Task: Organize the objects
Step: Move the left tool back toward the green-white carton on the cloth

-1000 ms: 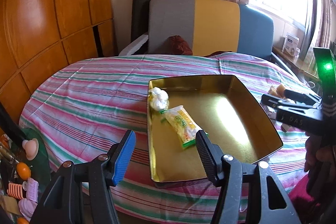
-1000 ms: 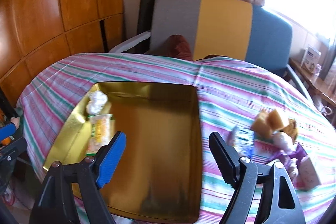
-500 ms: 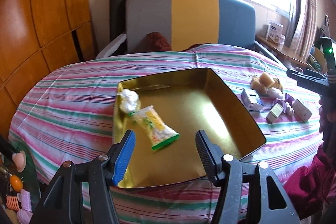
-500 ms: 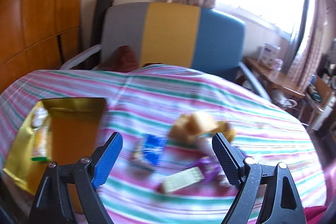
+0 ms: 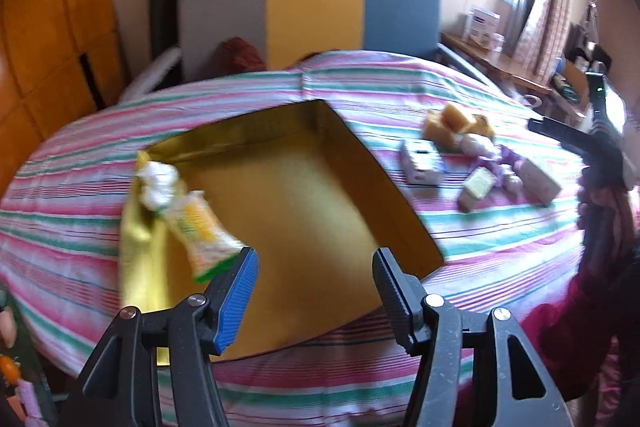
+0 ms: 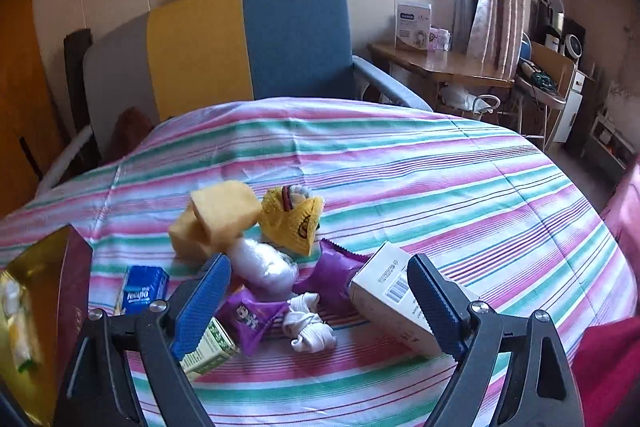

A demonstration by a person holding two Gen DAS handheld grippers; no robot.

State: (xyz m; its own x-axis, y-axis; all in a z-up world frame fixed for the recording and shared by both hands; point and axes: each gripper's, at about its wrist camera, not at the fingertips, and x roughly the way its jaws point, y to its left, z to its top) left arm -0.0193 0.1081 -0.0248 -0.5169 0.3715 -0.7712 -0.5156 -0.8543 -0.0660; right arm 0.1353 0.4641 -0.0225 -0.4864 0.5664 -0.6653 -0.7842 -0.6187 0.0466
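A gold tin tray (image 5: 304, 119) lies on the striped tablecloth, with a yellow-green snack packet (image 5: 202, 235) and a white wad (image 5: 158, 183) at its left side. My left gripper (image 5: 315, 259) is open over the tray's near part, with nothing between its fingers. My right gripper (image 6: 319, 263) is open wide above a pile to the right of the tray: yellow sponge (image 6: 220, 219), yellow knitted toy (image 6: 292, 223), purple packet (image 6: 252, 315), white knotted cloth (image 6: 310, 327), white barcode box (image 6: 384, 291), blue tissue pack (image 6: 142, 289), small green box (image 6: 210, 347). It touches none of them.
Behind the round table stands a chair with a grey, yellow and blue back (image 6: 240, 39). A wooden side table (image 6: 440, 63) with a white box sits under the window at the right. Wood cabinets (image 5: 48, 47) line the left wall. A red sleeve (image 5: 580, 307) is at the right edge.
The right gripper has swung right, from above the tray to over the pile, and its jaws have widened. The left gripper has also shifted right, still over the tray.
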